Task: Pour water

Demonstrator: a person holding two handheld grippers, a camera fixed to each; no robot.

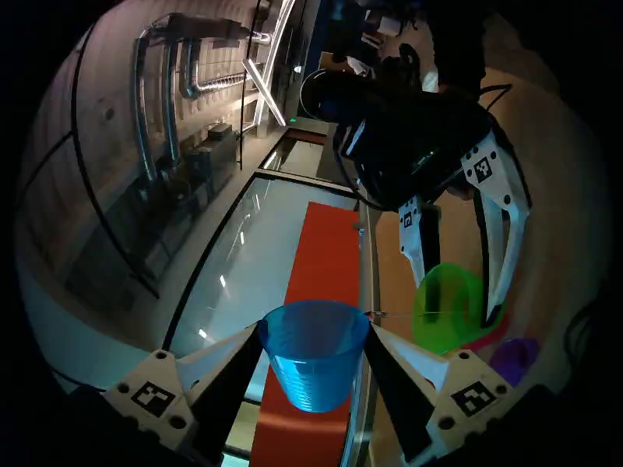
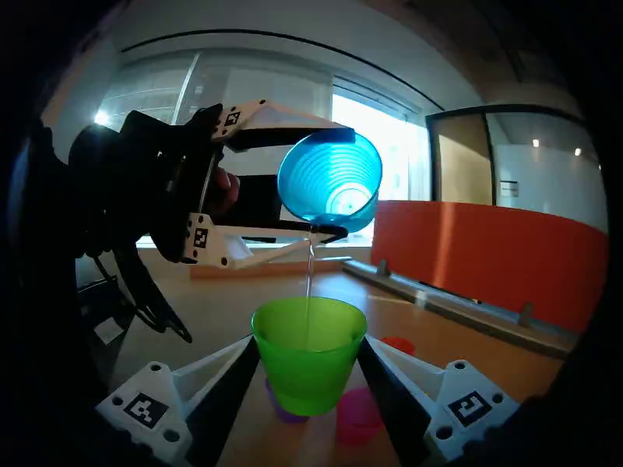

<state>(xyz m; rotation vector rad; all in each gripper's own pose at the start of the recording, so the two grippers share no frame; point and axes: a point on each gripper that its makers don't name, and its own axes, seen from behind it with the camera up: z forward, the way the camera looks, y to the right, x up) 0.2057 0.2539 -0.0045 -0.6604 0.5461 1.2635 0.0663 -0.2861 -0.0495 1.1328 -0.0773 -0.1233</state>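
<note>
Left gripper view, left to right: grey pipes (image 1: 160, 117) on a wall, then a glass pane (image 1: 249, 257), then an orange panel (image 1: 323, 257). Low at centre, left gripper (image 1: 314, 331) clamped on a blue cup (image 1: 314, 358), both fingers pressing its sides. Farther right, over a wooden table (image 1: 545, 233), right gripper (image 1: 458, 305) with a finger on either side of a green cup (image 1: 444, 307). Just beside that, lower right, a purple cup (image 1: 514, 358).

Right gripper view, left to right: a hand (image 2: 226, 188) on the left gripper (image 2: 346, 183), high at left. Grips the blue cup (image 2: 331, 183) between both fingers, tipped over, mouth turned toward the camera. From the cup's lower lip, a thin stream of water (image 2: 309, 272) straight down into the green cup (image 2: 309, 354). At bottom centre, right gripper (image 2: 309, 342) pinching the green cup upright, both fingers against its sides. Low behind it, the purple cup and a pink cup (image 2: 358, 416) on the table, and a red object (image 2: 399, 344) farther back. At right, the orange panel.
</note>
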